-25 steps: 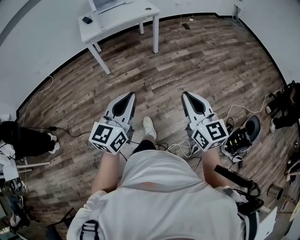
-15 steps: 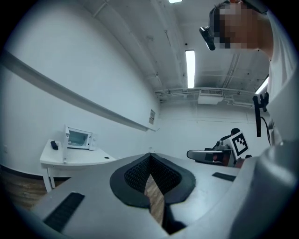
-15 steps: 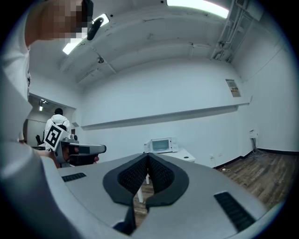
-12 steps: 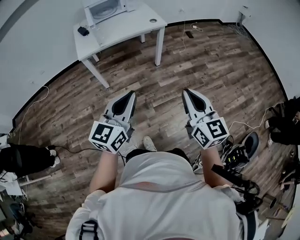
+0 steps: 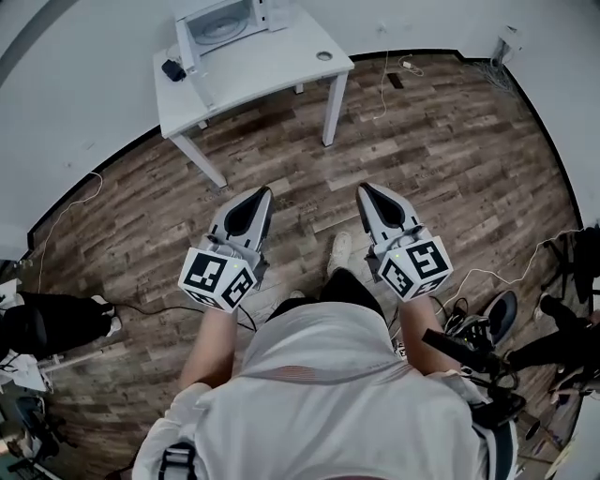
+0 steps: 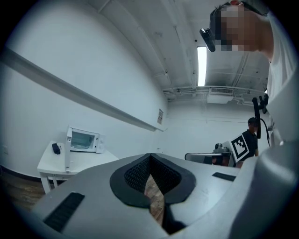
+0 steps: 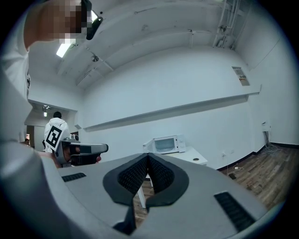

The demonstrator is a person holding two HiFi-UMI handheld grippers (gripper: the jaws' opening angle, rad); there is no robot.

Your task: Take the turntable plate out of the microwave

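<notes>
The counter (image 5: 281, 70) and microwave (image 5: 225, 21) now sit lower and fuller in the head view than a second ago, when only the counter's near edge showed at the top. The wearer's shoe (image 5: 339, 251) has swung forward between the two claws, while the claws keep much the same places in the view.

At the far left, another person's dark legs (image 5: 52, 319) lie along the wooden floor (image 5: 422, 141). The white counter stands against the wall, well ahead of both claws. A small black object (image 5: 172, 68) lies near its left end. Just right of that, the microwave stands at the back with its door (image 5: 186, 42) swung open to the left. The plate (image 5: 220, 28) shows as a pale round shape inside the cavity.

The left claw (image 5: 262, 191) points level toward the counter. Its jaws are pressed together with nothing between them; only floor shows through the slit below the pads. The right claw (image 5: 364, 187) is beside it, apart from it, pointing the same way. Its jaws are likewise pressed together on nothing. Both are far from the microwave. Cables (image 5: 473, 274) trail over the floor at the right.
</notes>
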